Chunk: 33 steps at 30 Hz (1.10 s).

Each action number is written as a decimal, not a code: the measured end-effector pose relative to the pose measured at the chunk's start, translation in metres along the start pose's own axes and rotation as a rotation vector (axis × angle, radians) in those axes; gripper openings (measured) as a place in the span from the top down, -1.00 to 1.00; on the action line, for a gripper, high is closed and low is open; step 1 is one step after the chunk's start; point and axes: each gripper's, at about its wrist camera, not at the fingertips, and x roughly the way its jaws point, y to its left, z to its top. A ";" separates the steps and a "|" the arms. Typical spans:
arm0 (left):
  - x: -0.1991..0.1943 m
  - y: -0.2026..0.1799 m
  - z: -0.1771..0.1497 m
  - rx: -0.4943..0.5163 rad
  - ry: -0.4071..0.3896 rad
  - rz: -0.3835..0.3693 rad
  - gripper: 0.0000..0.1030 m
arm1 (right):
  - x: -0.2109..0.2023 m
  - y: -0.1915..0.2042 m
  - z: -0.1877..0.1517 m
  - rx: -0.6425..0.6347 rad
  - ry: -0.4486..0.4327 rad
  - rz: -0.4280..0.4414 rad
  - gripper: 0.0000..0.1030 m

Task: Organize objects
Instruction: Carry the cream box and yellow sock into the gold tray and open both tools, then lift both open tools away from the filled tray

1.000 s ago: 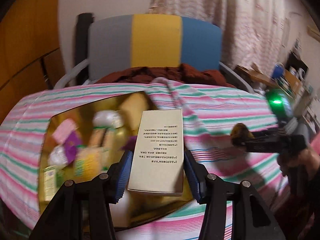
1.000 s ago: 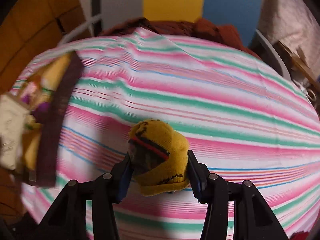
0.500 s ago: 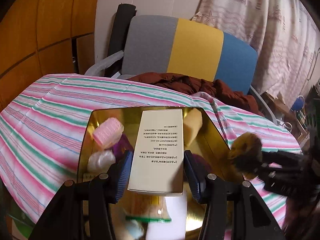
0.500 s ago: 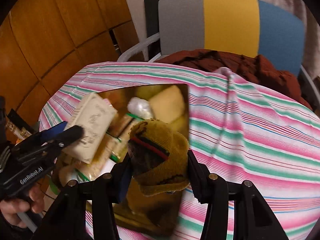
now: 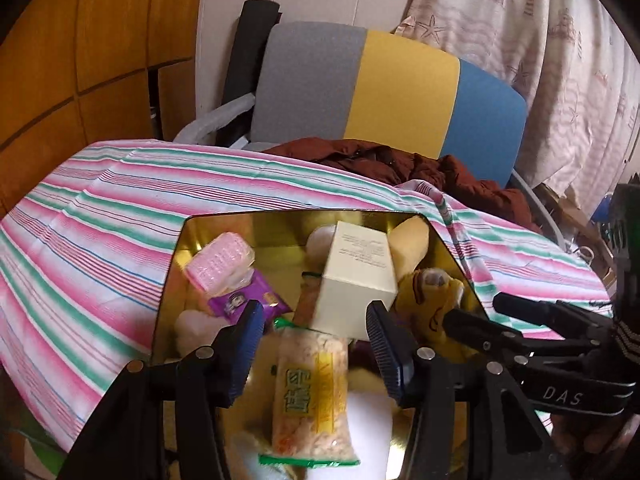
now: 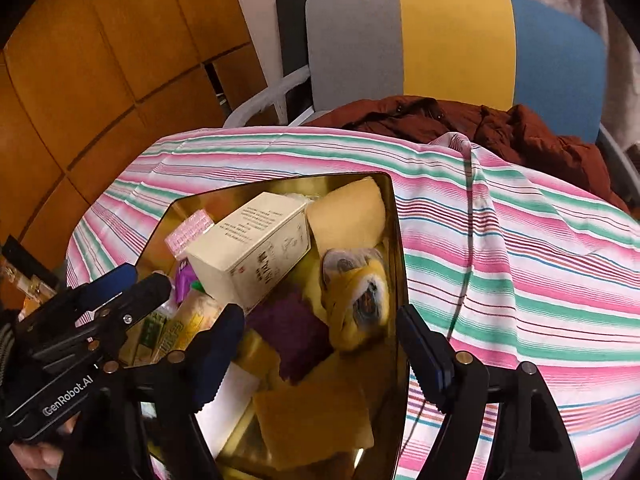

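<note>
Left wrist: left gripper (image 5: 316, 342) spread, empty; cream box (image 5: 356, 280) in gold tray (image 5: 176, 248); right gripper (image 6: 320, 354) spread, yellow plush (image 6: 356, 300) released.

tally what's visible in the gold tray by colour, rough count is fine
Cream box: 1
Yellow plush toy: 1
Pink packet: 1
Purple: 2, snack packet and cloth
Clear cracker pack: 1
Tan pads: 2, and
Total: 8; more sit hidden underneath in the tray.

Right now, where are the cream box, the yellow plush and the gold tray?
cream box (image 6: 248, 258), right wrist view, printed side face
yellow plush (image 6: 354, 300), right wrist view, its body
gold tray (image 5: 180, 264), left wrist view, left wall
</note>
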 end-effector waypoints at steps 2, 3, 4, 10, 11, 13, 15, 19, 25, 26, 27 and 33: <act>-0.007 0.000 -0.004 0.007 -0.013 0.021 -0.04 | -0.004 0.002 -0.003 -0.008 -0.009 -0.010 -0.57; -0.013 0.000 -0.007 0.010 -0.025 0.037 -0.04 | -0.007 0.004 -0.004 -0.012 -0.018 -0.018 -0.59; -0.015 0.001 -0.008 0.011 -0.031 0.046 -0.05 | -0.011 0.006 -0.006 -0.016 -0.030 -0.030 -0.66; -0.039 0.003 -0.016 0.023 -0.075 0.116 -0.27 | -0.032 0.020 -0.022 -0.051 -0.088 -0.089 -0.84; -0.041 0.003 -0.018 0.020 -0.076 0.124 -0.28 | -0.035 0.022 -0.024 -0.053 -0.096 -0.094 -0.87; -0.047 0.006 -0.021 0.013 -0.077 0.136 -0.32 | -0.041 0.026 -0.032 -0.059 -0.112 -0.102 -0.89; -0.054 0.007 -0.026 0.005 -0.081 0.145 -0.35 | -0.046 0.030 -0.039 -0.065 -0.123 -0.110 -0.90; -0.066 0.007 -0.034 -0.002 -0.096 0.160 -0.41 | -0.055 0.032 -0.056 -0.057 -0.141 -0.142 -0.90; -0.075 0.006 -0.048 -0.014 -0.110 0.196 -0.46 | -0.062 0.026 -0.076 -0.018 -0.149 -0.188 -0.90; -0.075 0.007 -0.050 -0.023 -0.108 0.198 -0.46 | -0.062 0.024 -0.078 -0.013 -0.149 -0.196 -0.90; -0.075 0.008 -0.053 -0.030 -0.103 0.200 -0.46 | -0.063 0.023 -0.079 -0.010 -0.149 -0.202 -0.90; -0.067 0.016 -0.064 -0.077 -0.043 0.177 -0.45 | -0.067 0.019 -0.081 0.012 -0.173 -0.229 -0.91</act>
